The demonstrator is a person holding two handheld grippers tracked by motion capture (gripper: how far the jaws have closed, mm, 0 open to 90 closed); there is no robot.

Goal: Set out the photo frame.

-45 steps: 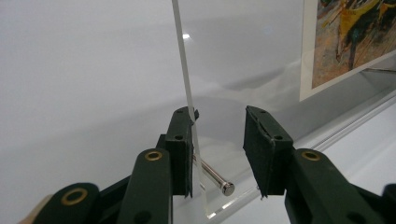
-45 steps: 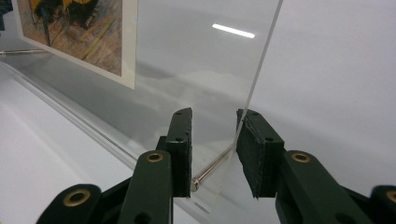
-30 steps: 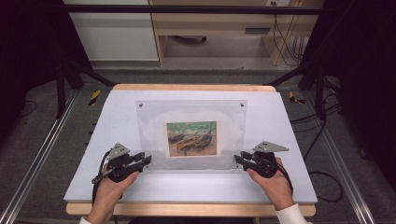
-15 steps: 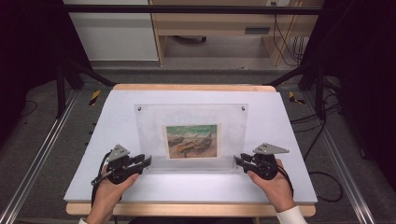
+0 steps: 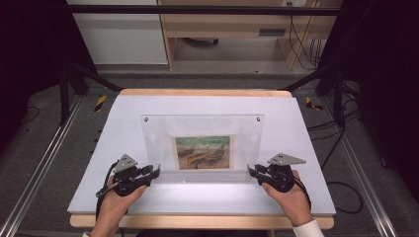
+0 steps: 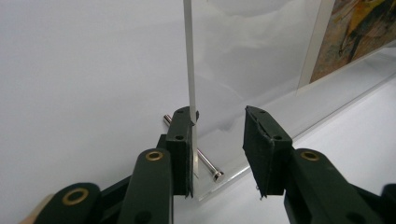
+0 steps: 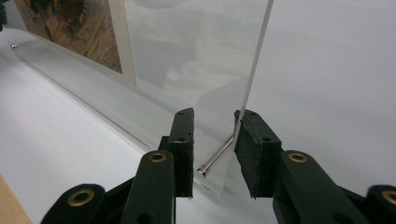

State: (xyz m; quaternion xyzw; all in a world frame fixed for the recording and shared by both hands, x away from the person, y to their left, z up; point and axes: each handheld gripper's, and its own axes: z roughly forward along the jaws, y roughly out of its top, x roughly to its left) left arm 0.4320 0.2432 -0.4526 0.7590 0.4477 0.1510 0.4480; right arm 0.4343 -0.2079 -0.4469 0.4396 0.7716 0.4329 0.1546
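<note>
Now pulling the clear picture frame (image 5: 158, 138) slightly nearer on the white table (image 5: 197, 200), holding the left gripper (image 5: 154, 173) and right gripper (image 5: 252, 172) unclenched around its near corners, probably getting ready for squeezing and lifting.

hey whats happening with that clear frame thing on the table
A person holds a claw in each hand at the near corners of a clear acrylic picture frame lying on a white board. The left claw and right claw each straddle a corner with jaws open, around the edge and the small metal bolt there. A printed painting sits inside the frame. Nothing is clamped yet.
</note>
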